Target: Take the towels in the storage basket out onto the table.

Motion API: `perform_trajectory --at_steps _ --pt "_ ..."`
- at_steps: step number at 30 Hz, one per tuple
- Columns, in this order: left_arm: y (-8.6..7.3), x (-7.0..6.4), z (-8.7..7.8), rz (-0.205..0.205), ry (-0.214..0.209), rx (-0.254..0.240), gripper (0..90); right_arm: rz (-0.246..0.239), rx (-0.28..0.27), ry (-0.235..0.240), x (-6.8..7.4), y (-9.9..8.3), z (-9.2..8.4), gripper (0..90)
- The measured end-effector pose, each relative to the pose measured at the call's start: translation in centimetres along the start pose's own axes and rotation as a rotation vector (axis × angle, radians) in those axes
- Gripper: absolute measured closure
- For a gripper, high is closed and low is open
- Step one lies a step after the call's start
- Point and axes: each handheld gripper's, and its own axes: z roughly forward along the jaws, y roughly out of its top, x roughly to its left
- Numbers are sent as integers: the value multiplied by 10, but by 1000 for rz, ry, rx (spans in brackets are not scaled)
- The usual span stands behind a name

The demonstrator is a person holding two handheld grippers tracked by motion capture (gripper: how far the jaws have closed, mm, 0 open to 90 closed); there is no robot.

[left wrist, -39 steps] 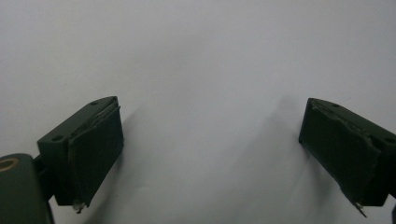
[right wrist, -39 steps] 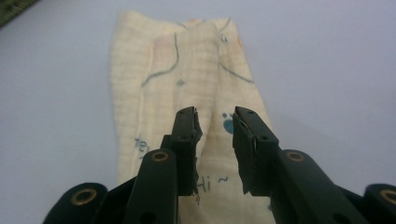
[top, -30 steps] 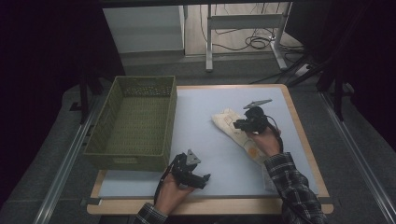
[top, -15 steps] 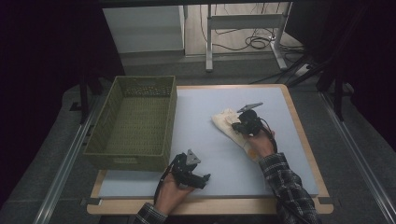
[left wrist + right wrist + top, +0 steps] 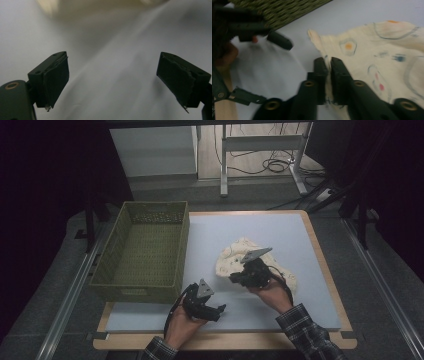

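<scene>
A cream cloth (image 5: 235, 254) printed with small coloured shapes lies crumpled on the pale blue mat, right of centre. My right gripper (image 5: 235, 279) is shut on the cloth's near edge (image 5: 327, 62), the fabric pinched between its two black jaws. My left gripper (image 5: 220, 309) sits low near the mat's front edge, held in a hand, pointing right. Its jaws stand wide open over bare mat (image 5: 112, 75) with nothing between them. The blurred cloth (image 5: 100, 7) shows at the top of the left gripper view.
An olive woven basket (image 5: 107, 270) stands at the left of the table, hollow side up. Its wall (image 5: 287, 10) runs close behind the right gripper. The wooden table rim (image 5: 320, 250) frames the mat. Table legs and cables lie on the floor beyond.
The right gripper has moved left and toward the front of the table, dragging the cloth's edge with it. The left gripper has stayed put.
</scene>
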Motion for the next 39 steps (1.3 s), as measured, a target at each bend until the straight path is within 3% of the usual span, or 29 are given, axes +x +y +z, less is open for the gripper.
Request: perform_trajectory --at_steps 3,5,8,11,17,21,25,28,30,31,32,34,37,39 --pt "1 0 -3 6 7 -6 154 -24 10 -24 5 -1 -2 723" --pt "3 0 -2 13 9 -1 197 -6 3 -37 1 -5 -11 715" --pt "8 1 0 17 12 6 276 23 3 -92 -11 -18 -32 712" --pt "17 5 4 30 24 11 355 73 8 -155 -23 -41 -57 712" --pt "30 16 17 -1 36 23 445 187 9 -268 -43 -94 -111 712" --pt "31 20 26 -21 70 48 476 243 18 -311 -50 -120 -131 686" --pt "30 23 31 -42 110 46 435 260 33 -309 -47 -137 -127 658" --pt "30 26 36 -41 136 79 410 257 37 -292 -43 -141 -116 617" --pt "28 29 38 -49 119 84 424 224 61 -311 -39 -143 -106 608" --pt "26 31 38 -70 84 77 472 208 77 -328 -37 -143 -101 619" --pt "25 32 38 -92 55 67 531 196 70 -347 -34 -144 -100 693" --pt "23 32 38 -97 40 57 609 201 71 -324 -30 -143 -99 839" --pt "24 32 36 -89 6 67 864 176 89 -343 -24 -142 -98 863" --pt "23 29 33 -76 12 74 879 182 90 -324 -22 -142 -99 863"
